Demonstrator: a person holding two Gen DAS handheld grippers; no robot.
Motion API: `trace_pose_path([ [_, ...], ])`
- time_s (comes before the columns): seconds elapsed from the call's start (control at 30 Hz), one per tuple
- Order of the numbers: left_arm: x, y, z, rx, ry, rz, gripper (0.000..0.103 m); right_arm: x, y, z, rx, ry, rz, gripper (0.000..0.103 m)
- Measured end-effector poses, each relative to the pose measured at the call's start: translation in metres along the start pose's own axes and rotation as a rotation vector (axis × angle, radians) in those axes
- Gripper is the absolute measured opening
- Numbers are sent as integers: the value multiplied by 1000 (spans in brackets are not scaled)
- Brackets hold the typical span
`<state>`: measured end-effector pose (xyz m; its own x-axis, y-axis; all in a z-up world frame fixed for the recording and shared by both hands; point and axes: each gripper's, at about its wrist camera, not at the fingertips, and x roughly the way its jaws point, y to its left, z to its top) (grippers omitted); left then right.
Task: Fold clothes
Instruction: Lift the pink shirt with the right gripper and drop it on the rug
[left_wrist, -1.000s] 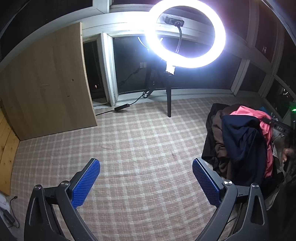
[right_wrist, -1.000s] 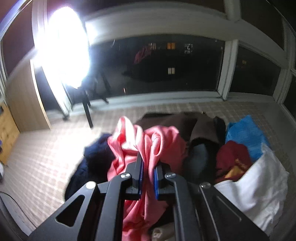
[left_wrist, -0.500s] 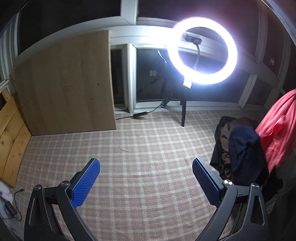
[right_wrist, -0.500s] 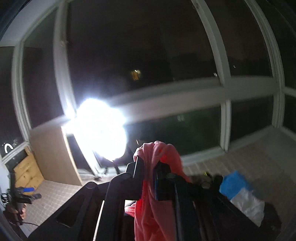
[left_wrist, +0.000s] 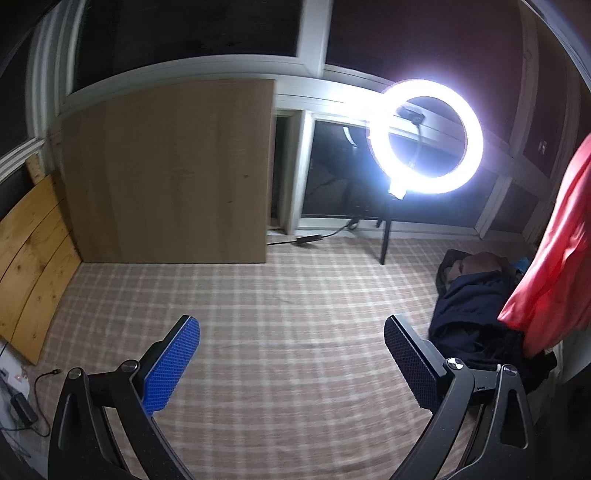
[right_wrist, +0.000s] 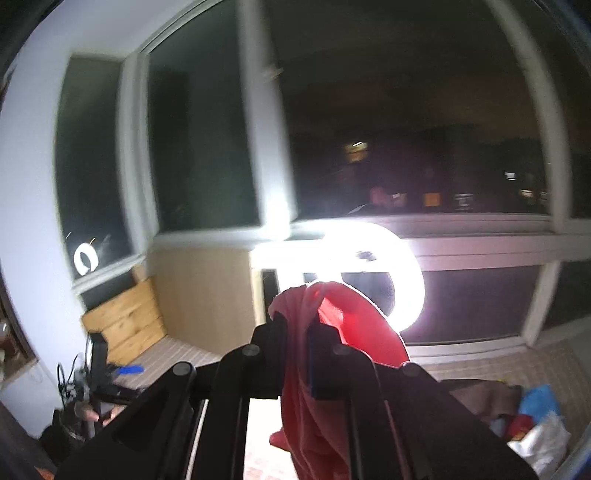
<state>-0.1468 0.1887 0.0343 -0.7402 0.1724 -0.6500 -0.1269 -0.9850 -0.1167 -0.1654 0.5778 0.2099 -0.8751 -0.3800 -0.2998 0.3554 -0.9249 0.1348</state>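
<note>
The left wrist view is aimed downward over the checked floor (left_wrist: 295, 314), toward the ring light (left_wrist: 426, 136) and the clothes pile (left_wrist: 476, 295) at its right edge. The right wrist view is held higher and nearly level, facing the windows (right_wrist: 406, 129). The ring light, the wooden boards (left_wrist: 33, 266) and the red garment (right_wrist: 325, 369) are shared by both views.
</note>
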Motion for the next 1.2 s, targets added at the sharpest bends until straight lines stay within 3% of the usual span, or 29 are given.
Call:
trace_pose_path([
  [0.17,-21,59,-13,-34,5,65,101,89,74,-17,-14,107,160,11],
  [0.2,-24,70,-16,-40,8,83,101,114,93,-26,-8,162,188,12],
  [0.23,-26,81,-19,-43,17,101,101,141,113,-36,-1,220,217,31],
  [0.27,-27,92,-22,-45,26,119,101,174,138,-52,-23,326,236,59],
  [0.3,-26,100,-27,-40,40,134,101,189,156,-63,-49,376,218,67],
  [0.4,-18,121,-39,-22,88,170,101,238,178,-127,-206,486,24,68],
  [0.53,15,128,-60,15,186,156,101,256,150,-216,-239,636,-82,68],
  [0.63,58,114,-75,45,285,81,101,256,104,-287,-164,782,-170,68],
  [0.73,99,84,-85,87,365,-4,101,245,61,-334,4,861,-226,68],
  [0.87,135,35,-99,162,444,-84,101,230,26,-360,179,864,-237,68],
  [1.0,170,10,-104,253,461,28,100,241,16,-358,182,814,-242,68],
  [1.07,182,10,-103,237,477,33,98,251,18,-361,172,830,-237,68],
  [1.1,187,10,-103,229,486,27,89,257,20,-365,168,842,-225,68],
  [1.2,195,13,-104,208,515,8,42,261,28,-376,150,853,-199,68],
])
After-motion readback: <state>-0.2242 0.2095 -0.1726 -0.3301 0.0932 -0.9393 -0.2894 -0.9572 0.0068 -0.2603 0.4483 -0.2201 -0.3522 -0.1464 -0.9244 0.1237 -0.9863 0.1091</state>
